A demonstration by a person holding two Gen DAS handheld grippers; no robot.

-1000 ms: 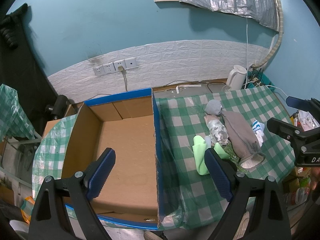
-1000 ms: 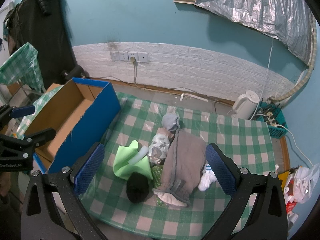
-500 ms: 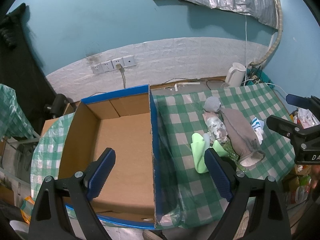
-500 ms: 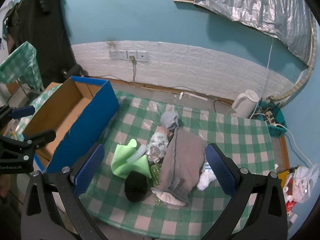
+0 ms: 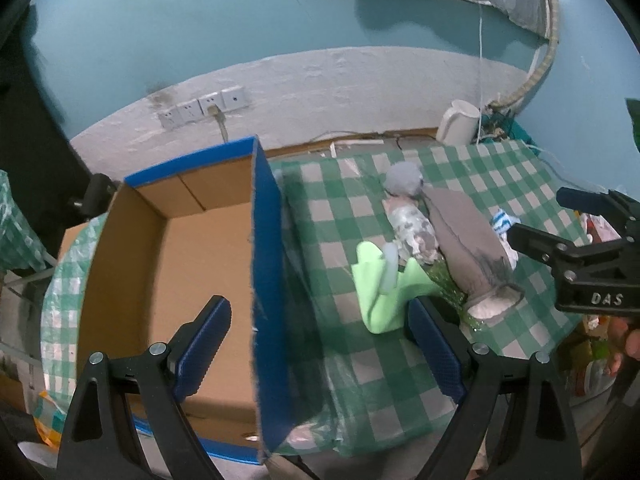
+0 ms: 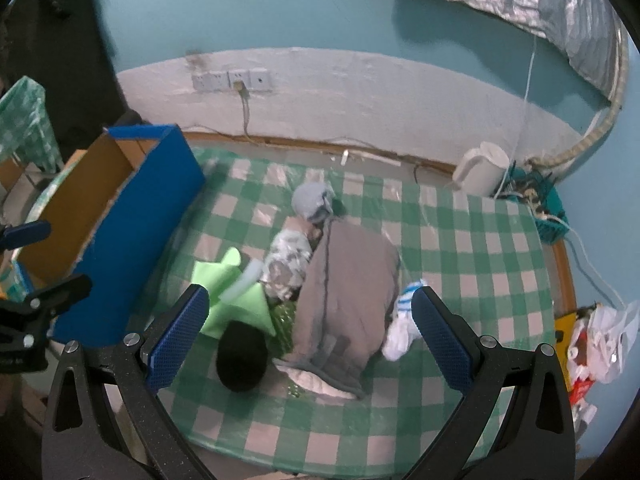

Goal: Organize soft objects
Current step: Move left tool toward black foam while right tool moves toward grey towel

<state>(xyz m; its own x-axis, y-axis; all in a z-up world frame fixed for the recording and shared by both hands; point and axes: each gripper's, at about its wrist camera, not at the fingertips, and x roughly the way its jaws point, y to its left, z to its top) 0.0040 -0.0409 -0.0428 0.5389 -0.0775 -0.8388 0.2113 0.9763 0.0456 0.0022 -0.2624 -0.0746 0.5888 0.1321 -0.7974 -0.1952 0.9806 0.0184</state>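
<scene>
A pile of soft things lies on the green checked table (image 6: 460,248): a grey cloth (image 6: 348,280), a light green cloth (image 6: 232,292), a patterned grey-white piece (image 6: 286,264), a blue-grey ball (image 6: 312,200), a black ball (image 6: 242,356) and a white-blue sock (image 6: 404,316). An open cardboard box (image 5: 188,272) with blue walls stands left of them. My left gripper (image 5: 316,344) is open above the box's right wall. My right gripper (image 6: 308,336) is open above the pile, empty. The grey cloth (image 5: 468,248) and green cloth (image 5: 380,288) show in the left wrist view too.
A white kettle (image 6: 480,168) stands at the table's far right corner by a teal basket (image 6: 548,208) of cables. Wall sockets (image 6: 232,80) with a cord sit on the white brick wall. Plastic bags (image 6: 596,340) lie right of the table.
Both grippers have moved closer to the table. The left one has shifted right, so the box's blue wall now sits between its fingers. Nothing was picked up.
</scene>
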